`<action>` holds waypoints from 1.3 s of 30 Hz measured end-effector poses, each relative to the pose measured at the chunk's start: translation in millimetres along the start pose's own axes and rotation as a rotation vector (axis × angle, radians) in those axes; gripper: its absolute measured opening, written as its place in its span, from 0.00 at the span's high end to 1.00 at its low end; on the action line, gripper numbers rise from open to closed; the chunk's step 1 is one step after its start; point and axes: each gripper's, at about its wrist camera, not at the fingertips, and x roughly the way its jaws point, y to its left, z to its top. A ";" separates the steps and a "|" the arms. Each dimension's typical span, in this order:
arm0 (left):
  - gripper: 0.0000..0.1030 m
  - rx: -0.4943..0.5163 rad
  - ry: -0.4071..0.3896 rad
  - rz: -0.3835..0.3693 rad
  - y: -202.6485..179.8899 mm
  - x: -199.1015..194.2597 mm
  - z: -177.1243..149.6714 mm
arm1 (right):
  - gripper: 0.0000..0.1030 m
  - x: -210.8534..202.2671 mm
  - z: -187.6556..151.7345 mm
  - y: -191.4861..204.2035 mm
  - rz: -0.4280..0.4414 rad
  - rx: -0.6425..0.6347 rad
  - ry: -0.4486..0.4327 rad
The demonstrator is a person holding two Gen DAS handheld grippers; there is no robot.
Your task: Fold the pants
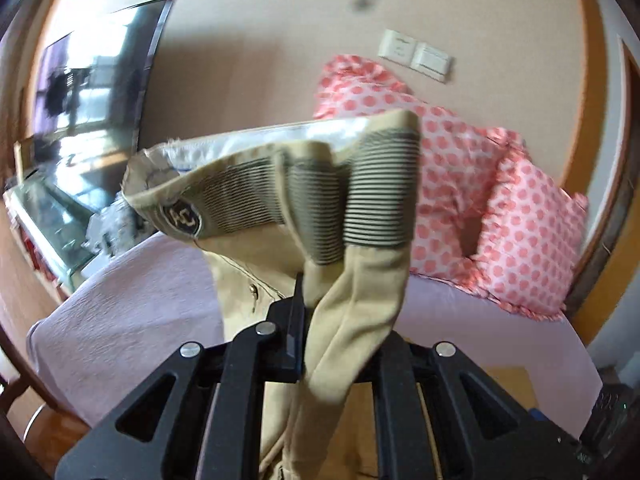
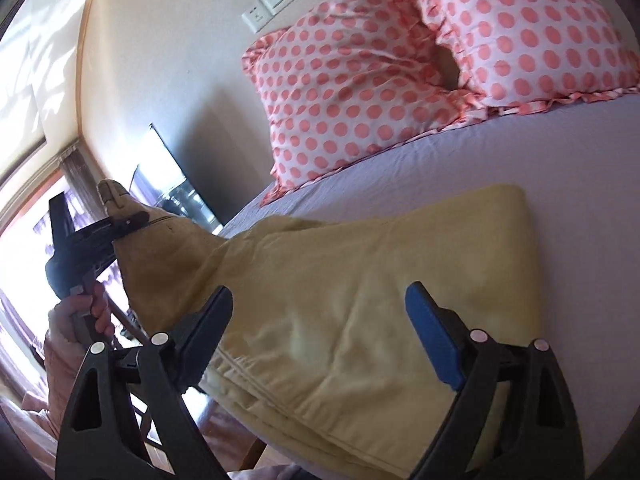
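Observation:
The tan pants [image 2: 360, 300] lie partly on the lilac bed [image 2: 560, 168], legs folded near the front edge. My left gripper [image 1: 320, 292] is shut on the pants just below the ribbed waistband [image 1: 360, 192] and holds that end up in the air; it also shows in the right wrist view [image 2: 120, 224]. My right gripper [image 2: 320, 320] is open and empty, hovering over the folded leg part, one finger on each side of it.
Two pink polka-dot pillows [image 2: 360, 80] lean on the wall at the head of the bed. A dark TV screen [image 1: 92, 92] and a glass-topped cabinet [image 1: 48, 216] stand left of the bed. Wall switches [image 1: 416, 56] sit above the pillows.

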 end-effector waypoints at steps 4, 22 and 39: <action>0.89 0.224 0.097 -0.282 -108.7 12.5 -32.5 | 0.11 -45.4 12.3 -45.7 -0.112 0.151 -0.122; 0.83 0.553 0.414 -0.482 -225.8 46.3 -160.0 | 0.10 -57.4 29.1 -92.8 -0.048 0.346 -0.095; 0.28 -0.035 0.464 -0.280 -11.9 86.8 -54.1 | 0.56 9.3 34.3 -86.2 -0.107 0.194 0.156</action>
